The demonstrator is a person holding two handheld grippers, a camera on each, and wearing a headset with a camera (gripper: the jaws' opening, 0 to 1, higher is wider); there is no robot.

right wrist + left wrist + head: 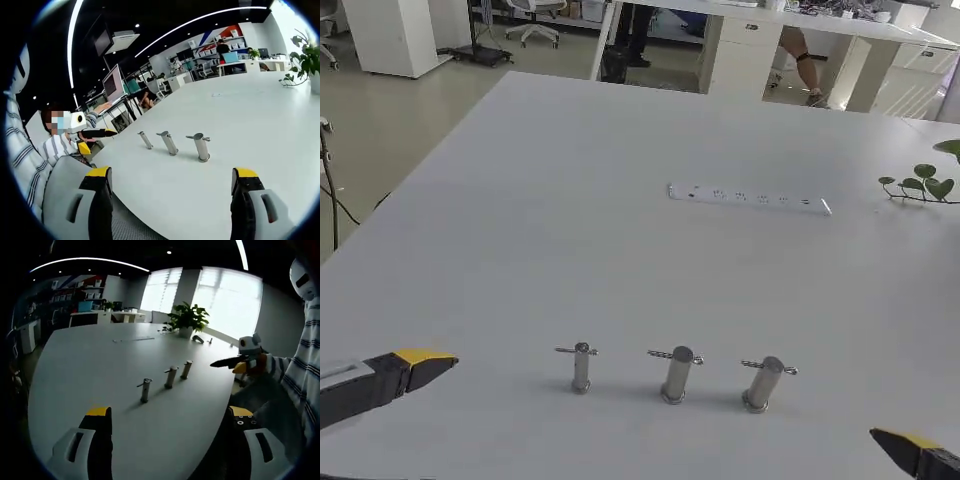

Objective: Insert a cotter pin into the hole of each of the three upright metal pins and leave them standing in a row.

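White tabletop [620, 220] across most of the head view, broad and plain. Open office behind it along the top of the frame, with office chairs [535, 15] at upper left and white cabinets at upper right. Power strip [750, 197] flat on the surface right of centre, well above the work. Leafy sprig [920, 185] at the right edge. Bright windows [225, 300] and a potted plant [187, 320] past the far end of the table, upper centre of the left gripper view. Curved ceiling light strips and a monitor [114, 82] at upper left of the right gripper view.

Three metal pins [677, 375] upright in a row at lower centre of the head view, apart from one another, each with a cotter pin [675, 354] crosswise through its top.

Left gripper [169, 412] with yellow-tipped jaws spread wide and empty, the row of pins beyond and between the tips in its own view. Seen at the lower left edge of the head view, well apart from the nearest pin.

Right gripper [170, 174] likewise spread wide, empty, touching none of the pins, the row just above centre in its own view. Seen at the lower right corner of the head view.

Each gripper also at the side of the other's view, held out at the end of a striped sleeve [300, 375].
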